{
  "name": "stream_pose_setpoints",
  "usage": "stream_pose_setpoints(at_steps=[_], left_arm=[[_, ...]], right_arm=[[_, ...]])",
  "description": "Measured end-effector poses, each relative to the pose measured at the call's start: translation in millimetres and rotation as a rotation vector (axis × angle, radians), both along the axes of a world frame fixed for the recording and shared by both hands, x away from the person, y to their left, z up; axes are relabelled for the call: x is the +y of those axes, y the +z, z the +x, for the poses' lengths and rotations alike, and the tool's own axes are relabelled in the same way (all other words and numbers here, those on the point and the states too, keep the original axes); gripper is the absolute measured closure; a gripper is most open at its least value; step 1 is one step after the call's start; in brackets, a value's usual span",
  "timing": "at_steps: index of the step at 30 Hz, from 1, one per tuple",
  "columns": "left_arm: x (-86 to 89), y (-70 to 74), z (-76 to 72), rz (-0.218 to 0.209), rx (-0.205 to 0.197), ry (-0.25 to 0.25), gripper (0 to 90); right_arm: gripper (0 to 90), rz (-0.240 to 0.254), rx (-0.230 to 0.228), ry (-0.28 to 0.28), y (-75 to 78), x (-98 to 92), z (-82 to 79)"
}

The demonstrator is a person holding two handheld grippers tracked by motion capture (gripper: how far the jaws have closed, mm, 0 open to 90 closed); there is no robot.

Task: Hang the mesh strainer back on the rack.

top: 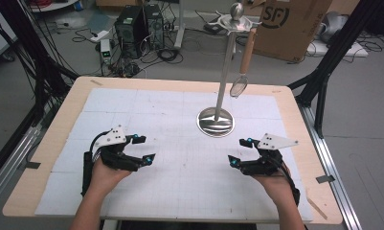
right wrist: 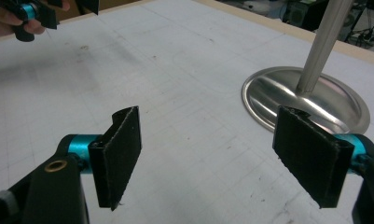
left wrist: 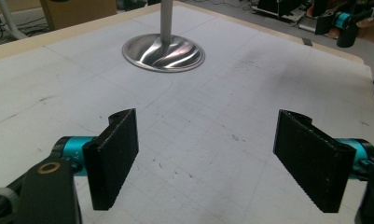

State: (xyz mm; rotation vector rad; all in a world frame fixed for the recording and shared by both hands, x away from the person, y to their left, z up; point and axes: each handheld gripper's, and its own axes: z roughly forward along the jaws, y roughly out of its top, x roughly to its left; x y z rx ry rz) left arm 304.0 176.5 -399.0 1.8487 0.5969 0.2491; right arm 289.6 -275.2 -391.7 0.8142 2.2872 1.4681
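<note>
A steel stand with a round base and a tall pole rises from the white mat at the centre-right. A small strainer with a wooden handle hangs from its top disc. My left gripper rests low on the mat at the near left, open, with nothing between its pads. My right gripper sits at the near right, also open and empty. The left gripper faces the stand's base across bare mat. The right gripper has that base just beyond its right pad.
The mat covers a wooden table with rounded corners. On the floor behind it stand computer towers, loose cables and a cardboard box. Black frame legs flank the table on both sides.
</note>
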Motion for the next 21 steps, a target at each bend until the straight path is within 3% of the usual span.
stream_pose_setpoints(at_steps=[21], left_arm=[[-1.8,-0.3,0.0,0.001,-0.005,-0.008,22.7]], right_arm=[[22.4,-0.004,0.018,-0.012,-5.4,-2.7,-0.8]])
